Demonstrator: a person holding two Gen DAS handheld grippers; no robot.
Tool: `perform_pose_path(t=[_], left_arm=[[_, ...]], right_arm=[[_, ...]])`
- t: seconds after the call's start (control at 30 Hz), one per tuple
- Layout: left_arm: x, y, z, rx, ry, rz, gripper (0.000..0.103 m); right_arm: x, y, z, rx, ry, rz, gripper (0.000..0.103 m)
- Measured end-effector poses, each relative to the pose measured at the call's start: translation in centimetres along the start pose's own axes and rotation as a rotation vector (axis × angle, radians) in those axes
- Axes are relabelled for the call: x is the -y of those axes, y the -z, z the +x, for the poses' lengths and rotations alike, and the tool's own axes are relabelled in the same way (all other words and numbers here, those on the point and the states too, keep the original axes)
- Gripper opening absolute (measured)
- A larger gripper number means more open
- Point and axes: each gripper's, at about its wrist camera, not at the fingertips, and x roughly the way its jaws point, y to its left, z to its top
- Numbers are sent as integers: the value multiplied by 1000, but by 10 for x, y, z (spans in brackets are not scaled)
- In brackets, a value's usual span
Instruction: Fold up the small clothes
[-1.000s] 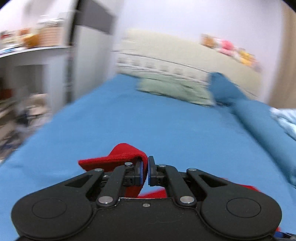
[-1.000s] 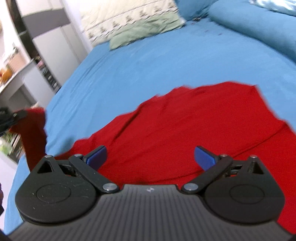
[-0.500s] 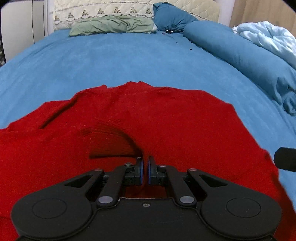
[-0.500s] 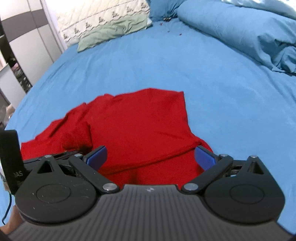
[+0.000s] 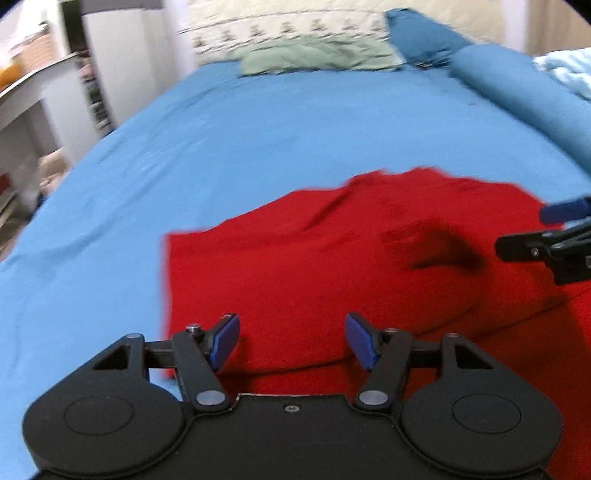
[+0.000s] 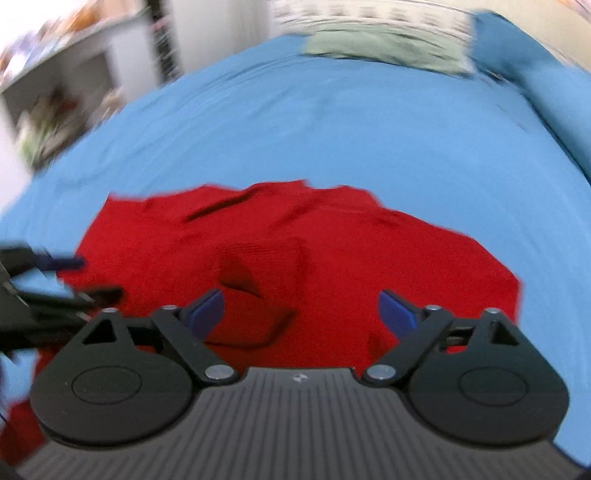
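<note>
A red garment (image 5: 332,266) lies spread on the blue bed sheet (image 5: 229,140), with a loose ribbed cuff (image 5: 439,243) resting on top of it. My left gripper (image 5: 291,341) hovers low over the garment's near left part; its jaws are opening and nothing is pinched between the pads. The right gripper (image 5: 554,236) shows at the right edge of the left wrist view. In the right wrist view my right gripper (image 6: 301,314) stands over the red garment (image 6: 332,236) near the folded cuff (image 6: 255,280); its jaws are closing slightly but remain wide, gripping nothing. The left gripper (image 6: 55,280) is at that view's left edge.
A green pillow (image 5: 317,55) and a patterned headboard cushion (image 5: 280,22) lie at the far end of the bed. A rolled blue duvet (image 5: 524,96) runs along the right side. A white desk and shelves (image 5: 40,96) stand left of the bed.
My left gripper carried the red sleeve end over the garment, came down and let it go; its jaws went from shut to open. The right gripper rolled and shifted over the garment.
</note>
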Motion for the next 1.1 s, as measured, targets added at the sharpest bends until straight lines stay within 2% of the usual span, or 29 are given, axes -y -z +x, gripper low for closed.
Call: perform_pose_path(t=[0.13, 0.17, 0.2, 0.27, 0.3, 0.4, 0.53, 0.6, 0.67, 0.77, 0.83, 0.87, 1.03, 1.1], left_arm=[[-35, 14, 12, -47, -54, -48, 68], [-41, 17, 14, -57, -57, -61, 68], [-46, 19, 18, -68, -63, -75, 68], [-52, 27, 20, -84, -65, -92, 68], [-52, 28, 23, -91, -62, -99, 68], [-54, 26, 24, -88, -53, -113, 68], [-53, 28, 25, -75, -42, -109, 64], [-51, 23, 29, -65, -34, -101, 61], [-46, 18, 34, -53, -21, -87, 53], [-39, 13, 39, -33, -5, -51, 39], [-36, 11, 41, -26, 13, -38, 17], [-35, 10, 42, -27, 25, -37, 12], [-36, 10, 37, -49, 11, -60, 9], [-36, 13, 35, -65, 0, -69, 9]], right_arm=[[-33, -9, 43, -60, 0, -190, 74], [-40, -9, 53, -79, 9, -240, 64], [-45, -9, 62, -93, 16, -273, 46], [-48, -9, 78, -125, 21, -310, 25], [-49, -11, 80, -124, 26, -306, 20], [-34, -19, 62, -54, 101, -213, 20], [17, -21, 24, 25, 202, 72, 20], [40, -9, 13, 35, 268, 185, 20], [61, 8, 13, 12, 310, 273, 20], [79, 29, 23, -18, 296, 360, 20], [86, 32, 23, -2, 284, 382, 20], [87, 32, 19, 15, 280, 393, 20], [102, 25, -12, 138, 311, 485, 20], [111, 33, -22, 150, 314, 528, 20]])
